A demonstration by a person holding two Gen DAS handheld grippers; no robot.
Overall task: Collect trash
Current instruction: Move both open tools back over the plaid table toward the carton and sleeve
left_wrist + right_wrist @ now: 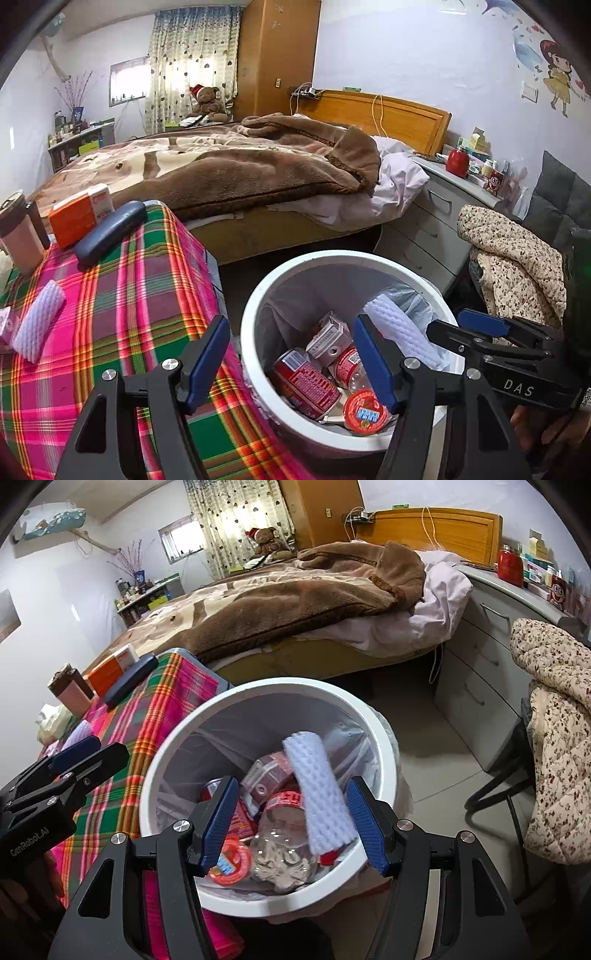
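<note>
A white trash bin [255,306] [384,738] with a clear liner stands on the floor beside a plaid-covered table [129,280] [162,705]. It holds red-labelled packets, cartons and a crushed clear bottle [280,853]. My right gripper [291,823] [458,325] is open over the bin. A white foam net sleeve [321,794] [399,328] lies loose between its fingers, slightly blurred. My left gripper [291,354] [85,749] is open and empty at the table edge beside the bin. A second white foam net sleeve [37,321] [77,734] lies on the table.
On the table are an orange box [77,214], a dark blue case [110,232] and a pink cup [18,236]. A bed with a brown blanket [240,162] is behind. Grey drawers [424,229] and a chair with a floral jacket [557,738] stand to the right.
</note>
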